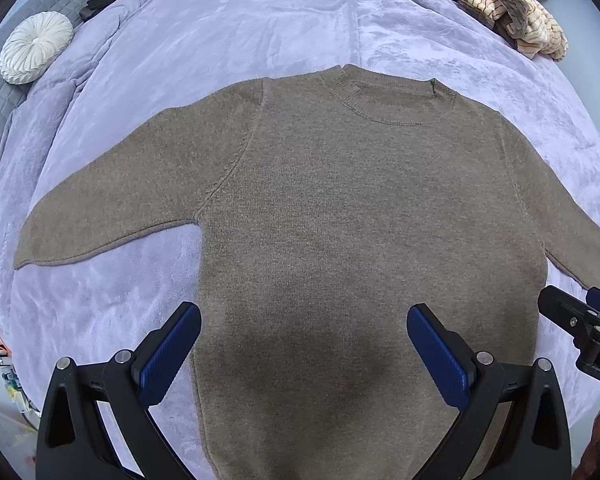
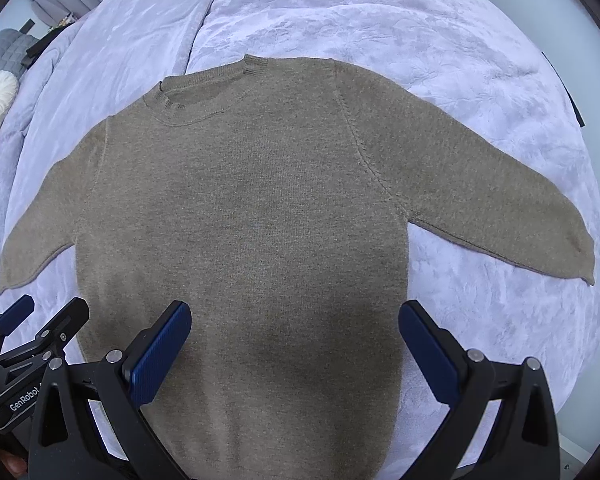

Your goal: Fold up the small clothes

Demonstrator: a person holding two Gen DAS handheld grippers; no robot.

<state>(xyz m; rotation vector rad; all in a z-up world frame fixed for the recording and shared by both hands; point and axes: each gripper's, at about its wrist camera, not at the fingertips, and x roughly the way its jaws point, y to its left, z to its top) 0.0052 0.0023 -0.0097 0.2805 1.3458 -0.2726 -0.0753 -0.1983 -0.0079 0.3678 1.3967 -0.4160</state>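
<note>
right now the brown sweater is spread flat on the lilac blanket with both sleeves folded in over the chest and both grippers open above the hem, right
Not quite. The brown sweater does lie flat on the lilac blanket, and the left gripper and right gripper are open, but the sleeves are not folded in: both wrist views show them spread out to the sides.

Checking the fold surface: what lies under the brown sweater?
The brown sweater lies flat on a lavender plush blanket, which shows all around it. Nothing else shows at its edges; whatever lies beneath its body is covered. Both grippers hover open above the hem.
</note>
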